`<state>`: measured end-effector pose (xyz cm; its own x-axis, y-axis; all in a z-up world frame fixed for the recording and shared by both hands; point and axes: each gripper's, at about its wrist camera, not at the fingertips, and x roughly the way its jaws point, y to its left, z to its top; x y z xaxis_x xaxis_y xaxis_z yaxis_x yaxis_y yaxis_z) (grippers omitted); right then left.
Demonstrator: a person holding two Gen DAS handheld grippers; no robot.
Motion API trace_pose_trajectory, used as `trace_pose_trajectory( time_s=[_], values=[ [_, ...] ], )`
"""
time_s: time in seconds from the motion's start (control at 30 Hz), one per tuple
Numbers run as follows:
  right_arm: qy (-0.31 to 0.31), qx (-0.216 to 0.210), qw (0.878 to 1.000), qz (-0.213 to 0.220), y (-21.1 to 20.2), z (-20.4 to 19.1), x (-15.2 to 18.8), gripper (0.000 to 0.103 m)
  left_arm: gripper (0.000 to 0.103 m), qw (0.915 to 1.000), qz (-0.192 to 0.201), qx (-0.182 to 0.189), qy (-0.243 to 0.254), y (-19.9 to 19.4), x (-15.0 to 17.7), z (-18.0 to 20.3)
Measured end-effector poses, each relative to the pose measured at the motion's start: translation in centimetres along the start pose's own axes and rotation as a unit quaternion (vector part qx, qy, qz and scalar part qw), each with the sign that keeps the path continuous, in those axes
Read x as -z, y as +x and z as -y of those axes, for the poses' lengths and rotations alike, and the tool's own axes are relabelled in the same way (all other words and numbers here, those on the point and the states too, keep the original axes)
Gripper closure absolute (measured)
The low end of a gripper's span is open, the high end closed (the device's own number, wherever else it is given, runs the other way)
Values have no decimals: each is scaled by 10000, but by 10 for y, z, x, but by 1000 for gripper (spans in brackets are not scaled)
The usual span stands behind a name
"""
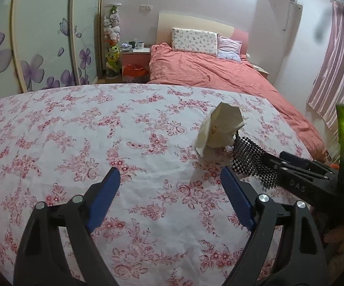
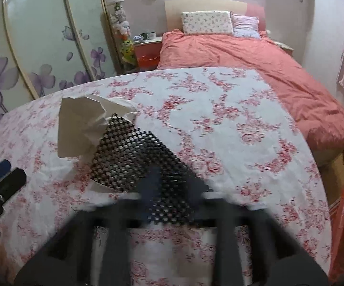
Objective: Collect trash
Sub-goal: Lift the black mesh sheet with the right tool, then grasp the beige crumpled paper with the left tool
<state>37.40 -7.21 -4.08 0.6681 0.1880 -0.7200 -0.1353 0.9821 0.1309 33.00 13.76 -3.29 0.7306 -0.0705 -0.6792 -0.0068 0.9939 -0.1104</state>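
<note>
Step in hand: pickup of crumpled paper (image 1: 219, 128), lying on floral cloth (image 1: 100, 131) at 1 o'clock of left gripper (image 1: 169, 186). Left fingers spread, nothing between. Right gripper (image 1: 237, 153), mesh-padded, touching paper; pinch cannot be told. Next: firm closure needed, lift, bin located.

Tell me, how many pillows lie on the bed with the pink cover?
2. A floral pillow leans on the headboard; a striped pillow sits right of it, touching. Others may be hidden under the pink cover.
</note>
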Motion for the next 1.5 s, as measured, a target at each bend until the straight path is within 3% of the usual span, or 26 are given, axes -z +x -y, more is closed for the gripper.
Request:
trace_pose_trajectory(
  time_s=[0.23,0.47,0.73,1.0,1.23,1.43,1.5],
  values=[
    [-369,327,9982,-330,18,-20,-4,43,19,10000,-12,9,-48,1,1,-3],
    [-237,602,9976,-259,13,-6,-2,92,19,10000,-56,7,-82,3,3,-5],
    [-23,679,9977,-25,-9,16,10,96,18,9998,-102,151,-50,8,2,8],
    [536,801,9944,425,-42,53,25,96,11,9997,-56,230,63,26,-8,44],
    [790,554,9946,390,-42,71,30,96,8,9993,48,-53,356,58,-28,71],
    [868,303,9950,389,-40,76,31,96,8,9973,-104,-329,646,86,-37,85],
    [889,239,9951,372,-39,76,33,95,14,9974,-157,-312,634,92,-41,86]
  ],
)
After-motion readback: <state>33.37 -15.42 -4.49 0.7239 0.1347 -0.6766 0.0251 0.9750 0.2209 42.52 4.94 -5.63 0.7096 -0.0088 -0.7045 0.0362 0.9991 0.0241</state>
